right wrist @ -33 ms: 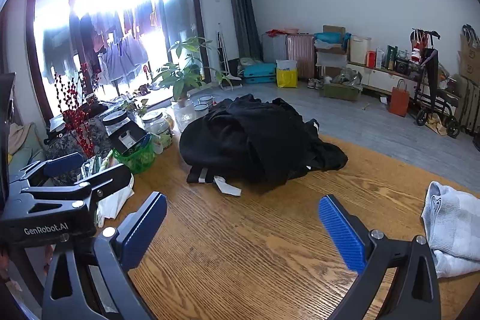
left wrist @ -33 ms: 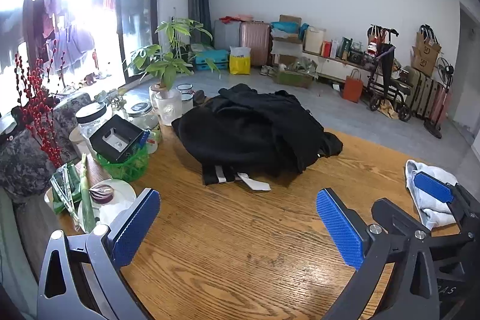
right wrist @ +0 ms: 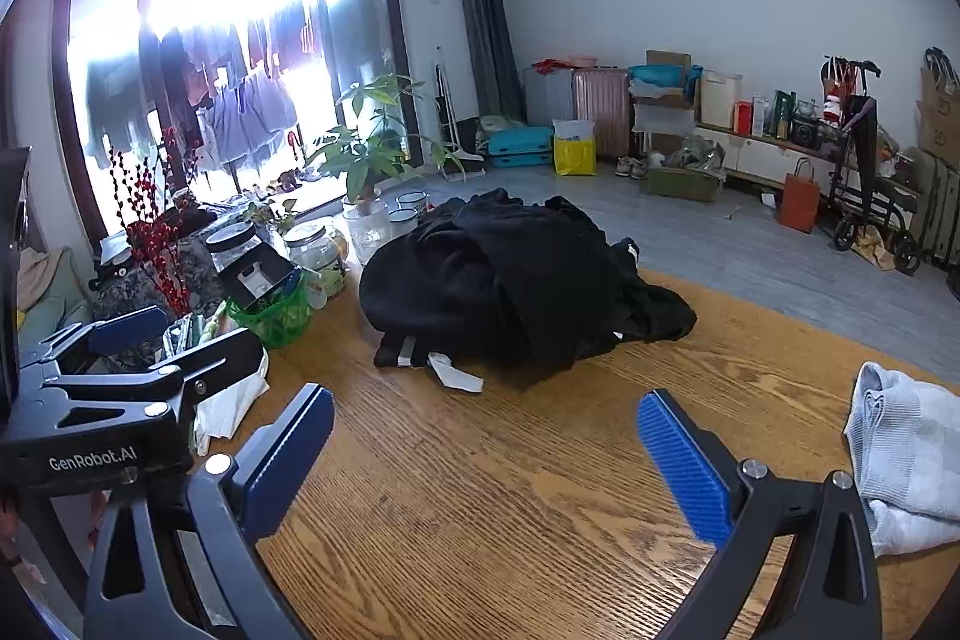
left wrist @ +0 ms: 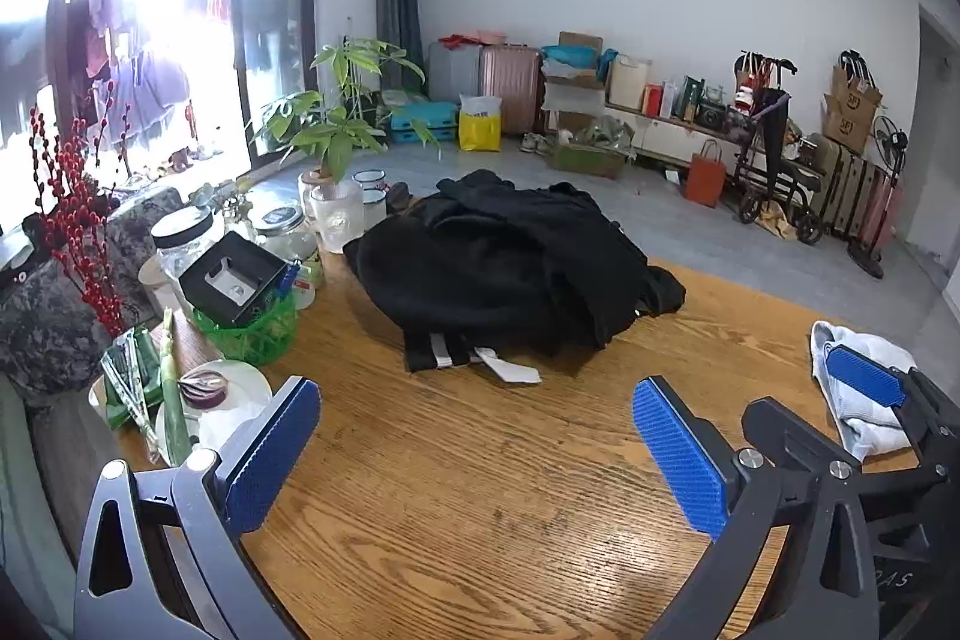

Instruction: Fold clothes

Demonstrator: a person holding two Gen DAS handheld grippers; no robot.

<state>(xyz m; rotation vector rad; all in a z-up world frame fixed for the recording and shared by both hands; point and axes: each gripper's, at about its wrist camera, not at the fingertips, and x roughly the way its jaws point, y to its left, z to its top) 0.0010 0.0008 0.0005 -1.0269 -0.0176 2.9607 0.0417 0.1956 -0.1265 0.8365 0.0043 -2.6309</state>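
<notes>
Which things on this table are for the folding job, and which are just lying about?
For the job:
black clothes pile
pale folded garment
left gripper and right gripper, both open, empty

Lying about:
green basket
glass jars
potted plant
red berry branches

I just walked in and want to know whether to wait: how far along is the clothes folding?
Barely started. Done: nothing clearly; the white cloth at the table's right edge looks bunched, not neatly folded. In hand: nothing; the left gripper and right gripper hover over bare wooden table, jaws wide apart. Left: the whole black clothes heap, crumpled at the far side.
</notes>
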